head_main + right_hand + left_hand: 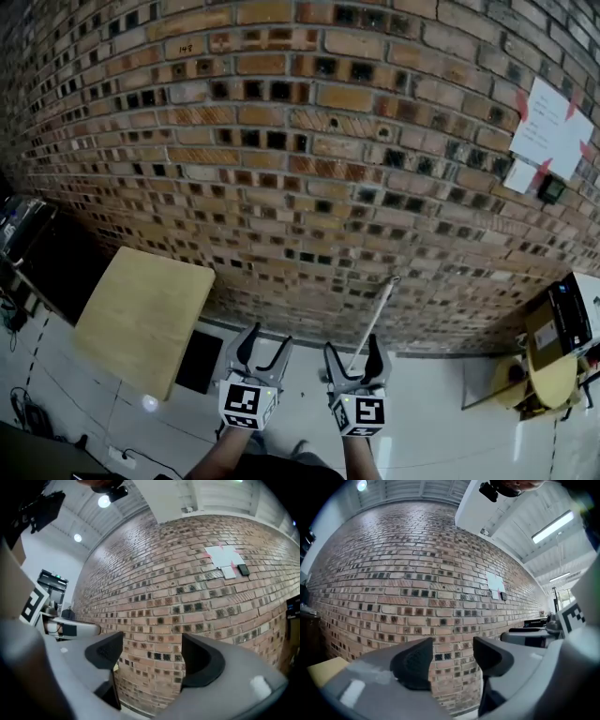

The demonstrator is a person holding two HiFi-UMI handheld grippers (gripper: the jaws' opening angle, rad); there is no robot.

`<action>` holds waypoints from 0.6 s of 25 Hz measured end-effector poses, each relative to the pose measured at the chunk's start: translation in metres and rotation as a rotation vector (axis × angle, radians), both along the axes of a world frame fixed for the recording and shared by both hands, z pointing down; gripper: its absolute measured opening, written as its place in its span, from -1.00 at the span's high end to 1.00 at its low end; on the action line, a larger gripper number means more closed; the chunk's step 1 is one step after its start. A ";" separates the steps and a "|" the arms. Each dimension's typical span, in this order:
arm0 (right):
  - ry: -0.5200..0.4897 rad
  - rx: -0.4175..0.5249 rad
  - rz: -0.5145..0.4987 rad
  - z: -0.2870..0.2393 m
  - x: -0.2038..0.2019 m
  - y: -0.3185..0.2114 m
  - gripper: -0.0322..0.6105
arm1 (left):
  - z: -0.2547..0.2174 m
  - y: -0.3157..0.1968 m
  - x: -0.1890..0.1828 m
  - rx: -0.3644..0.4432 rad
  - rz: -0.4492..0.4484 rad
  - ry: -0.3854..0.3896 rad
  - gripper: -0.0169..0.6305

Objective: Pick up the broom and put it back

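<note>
A broom [375,319] with a thin white handle leans upright against the brick wall [281,169]; only the handle shows. In the head view its lower part runs between the fingers of my right gripper [352,345], which stands open without pressing on it. In the right gripper view [152,660] the jaws stand wide apart with only brick wall between them, and no broom shows. My left gripper [265,337] is held beside the right one, to the left of the broom, open and empty. The left gripper view [452,660] shows only wall between the jaws.
A light wooden table [141,319] stands at the left by the wall, with a black panel [199,361] on the floor beside it. A white paper [548,131] is taped on the wall at upper right. A yellow round table [548,366] and dark equipment stand at the right.
</note>
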State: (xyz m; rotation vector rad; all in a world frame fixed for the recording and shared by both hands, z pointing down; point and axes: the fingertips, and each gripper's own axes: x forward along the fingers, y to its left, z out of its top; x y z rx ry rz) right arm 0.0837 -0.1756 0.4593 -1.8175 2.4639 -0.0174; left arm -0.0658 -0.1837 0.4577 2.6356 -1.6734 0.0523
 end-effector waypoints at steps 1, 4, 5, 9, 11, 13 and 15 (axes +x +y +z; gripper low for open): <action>-0.025 0.006 0.002 -0.005 0.007 0.004 -0.30 | -0.004 0.007 0.003 0.006 0.002 -0.008 0.11; -0.073 0.018 0.016 -0.021 0.020 0.011 -0.30 | -0.021 0.017 0.005 0.037 0.007 -0.016 0.11; -0.080 0.020 0.020 -0.026 0.023 0.013 -0.30 | -0.027 0.018 0.004 0.050 0.009 -0.013 0.11; -0.073 -0.003 0.027 -0.033 0.025 0.020 -0.30 | -0.041 0.023 -0.004 0.086 0.013 -0.012 0.11; -0.070 -0.029 0.029 -0.030 0.021 0.020 -0.30 | -0.044 0.025 -0.010 0.094 0.013 -0.014 0.11; -0.081 -0.056 0.043 -0.023 0.020 0.019 -0.28 | -0.042 0.028 -0.019 0.089 0.016 -0.008 0.11; -0.091 -0.082 0.044 -0.017 0.014 0.018 -0.28 | -0.039 0.032 -0.032 0.077 0.011 0.002 0.11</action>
